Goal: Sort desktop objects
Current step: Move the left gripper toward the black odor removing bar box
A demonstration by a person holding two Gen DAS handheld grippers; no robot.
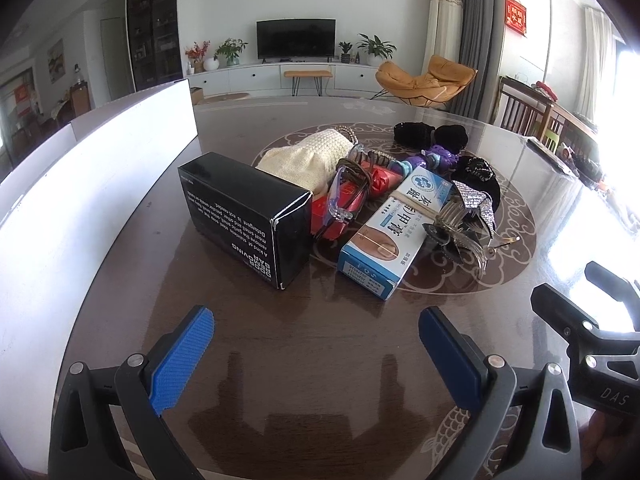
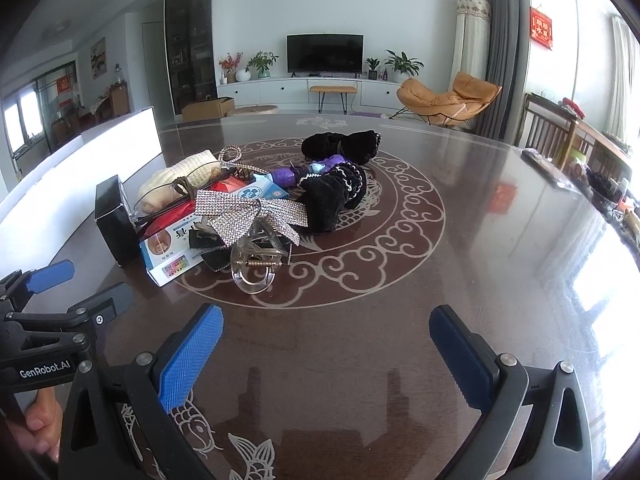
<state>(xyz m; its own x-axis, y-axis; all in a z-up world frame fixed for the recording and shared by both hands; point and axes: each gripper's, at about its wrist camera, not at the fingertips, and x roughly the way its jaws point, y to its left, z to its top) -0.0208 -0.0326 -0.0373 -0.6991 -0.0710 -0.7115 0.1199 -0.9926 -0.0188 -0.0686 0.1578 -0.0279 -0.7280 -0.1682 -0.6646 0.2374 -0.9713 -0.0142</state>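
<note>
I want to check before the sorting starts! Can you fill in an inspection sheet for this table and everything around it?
Surface: dark glossy table with a pale swirl pattern; white board standing along its left.
Job's things: one heap, unsorted: black box, blue-and-white ointment box, clear hair claw, rhinestone bow, black scrunchies, cream knitted cloth, glasses, purple toy.
Clutter: small items at the table's far right edge, too blurred to name.
Grippers: left gripper open, holding nothing; right gripper open, holding nothing; both short of the heap.
Cables: nothing seen.
Surroundings: living room, television, orange chair, potted plants.
</note>
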